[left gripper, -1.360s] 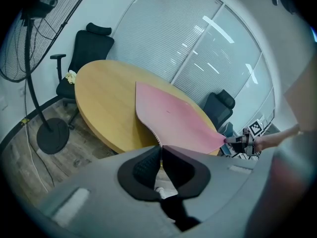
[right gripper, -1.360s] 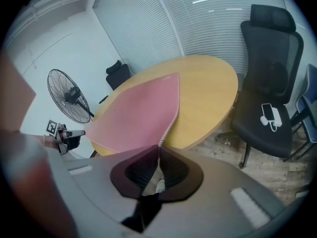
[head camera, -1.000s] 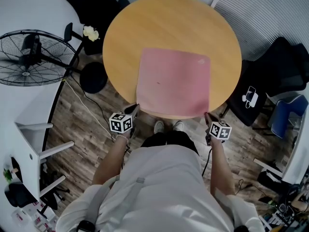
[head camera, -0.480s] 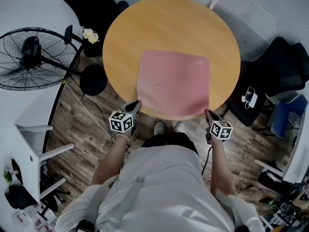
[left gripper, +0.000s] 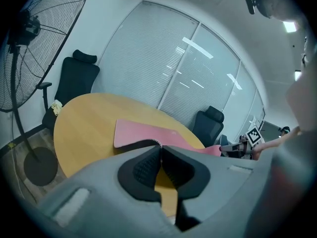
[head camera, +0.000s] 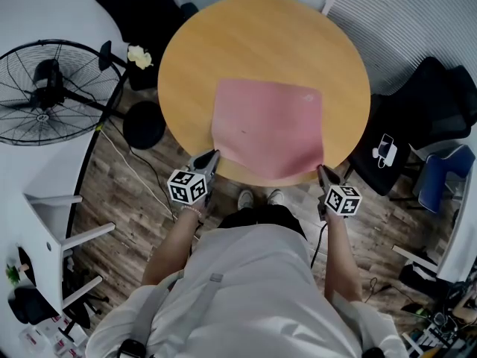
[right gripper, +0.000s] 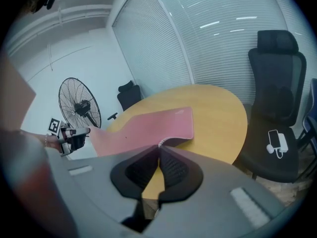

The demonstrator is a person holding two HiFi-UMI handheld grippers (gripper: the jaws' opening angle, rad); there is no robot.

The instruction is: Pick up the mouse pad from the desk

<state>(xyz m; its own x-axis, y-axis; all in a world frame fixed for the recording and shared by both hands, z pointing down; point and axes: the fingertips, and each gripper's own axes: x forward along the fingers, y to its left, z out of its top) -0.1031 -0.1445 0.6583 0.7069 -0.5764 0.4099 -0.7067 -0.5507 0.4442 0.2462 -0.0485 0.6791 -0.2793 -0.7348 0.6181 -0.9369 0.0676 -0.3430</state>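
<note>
A pink mouse pad (head camera: 268, 125) lies on the round wooden table (head camera: 261, 36), its near edge lifted off the top. My left gripper (head camera: 213, 156) is shut on the pad's near left corner; in the left gripper view the pad (left gripper: 143, 133) runs out from between the closed jaws of that gripper (left gripper: 161, 147). My right gripper (head camera: 320, 170) is shut on the near right corner. In the right gripper view the pad (right gripper: 148, 125) rises from the table (right gripper: 218, 113) into the closed jaws of the right gripper (right gripper: 159, 146).
A standing fan (head camera: 52, 88) is on the floor at the left. Black office chairs (head camera: 440, 103) stand at the right and another (head camera: 138, 6) at the far left. A phone (head camera: 386, 149) lies on the right chair's seat. A white shelf (head camera: 52, 222) is at lower left.
Both grippers have risen a little, and the pad's near edge has come up off the table with them. The far edge still rests on the top.
</note>
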